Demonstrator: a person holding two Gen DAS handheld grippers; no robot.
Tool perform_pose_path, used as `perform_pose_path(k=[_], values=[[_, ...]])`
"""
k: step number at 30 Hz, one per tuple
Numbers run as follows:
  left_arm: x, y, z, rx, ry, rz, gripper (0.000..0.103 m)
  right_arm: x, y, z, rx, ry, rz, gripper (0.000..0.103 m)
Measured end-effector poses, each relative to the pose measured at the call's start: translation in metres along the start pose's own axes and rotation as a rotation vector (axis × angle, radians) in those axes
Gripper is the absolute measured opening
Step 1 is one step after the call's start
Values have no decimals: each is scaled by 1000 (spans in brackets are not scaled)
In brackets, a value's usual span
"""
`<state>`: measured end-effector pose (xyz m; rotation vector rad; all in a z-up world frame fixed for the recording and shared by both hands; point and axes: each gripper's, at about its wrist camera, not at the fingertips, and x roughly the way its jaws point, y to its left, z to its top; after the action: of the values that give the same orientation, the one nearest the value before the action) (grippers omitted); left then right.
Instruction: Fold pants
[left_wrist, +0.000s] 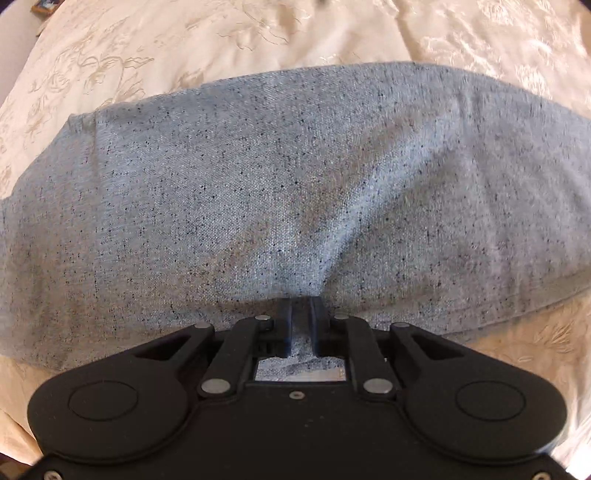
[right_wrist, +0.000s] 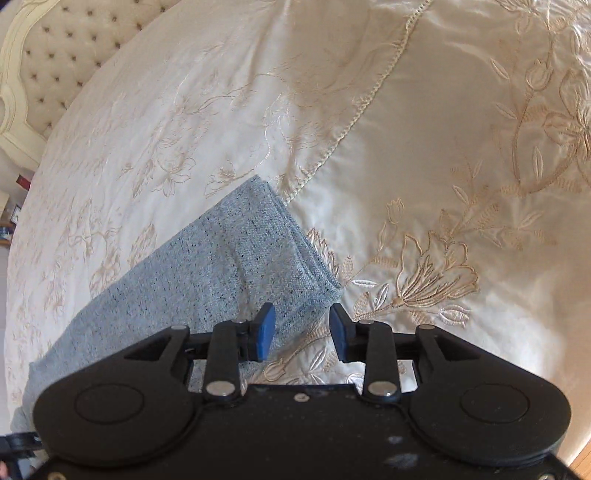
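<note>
The pants are light grey-blue speckled fabric lying flat across the cream bedspread. In the left wrist view they fill the middle of the frame. My left gripper is shut on the near edge of the pants, and a pinch of cloth puckers between its blue pads. In the right wrist view the pants run from the lower left to a hemmed end near the middle. My right gripper is open, hovering at the near corner of that end, with its left pad over the cloth and its right pad over the bedspread.
The embroidered cream bedspread covers the bed all round the pants. A tufted cream headboard stands at the upper left of the right wrist view. The bed's edge and a wood floor show at the lower right.
</note>
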<state>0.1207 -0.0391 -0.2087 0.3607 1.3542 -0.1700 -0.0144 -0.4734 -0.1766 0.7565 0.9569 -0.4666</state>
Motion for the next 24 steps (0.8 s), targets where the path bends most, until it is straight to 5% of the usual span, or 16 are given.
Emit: perform_pose_path(k=[10, 19, 24], values=[[1, 11, 11, -105, 58, -48, 20, 32, -8, -13, 138, 15, 83, 45], [2, 17, 17, -130, 72, -58, 20, 62, 2, 21, 104, -24, 122, 49], [-25, 23, 21, -222, 64, -118, 19, 66, -1, 36, 79, 56, 146, 43]])
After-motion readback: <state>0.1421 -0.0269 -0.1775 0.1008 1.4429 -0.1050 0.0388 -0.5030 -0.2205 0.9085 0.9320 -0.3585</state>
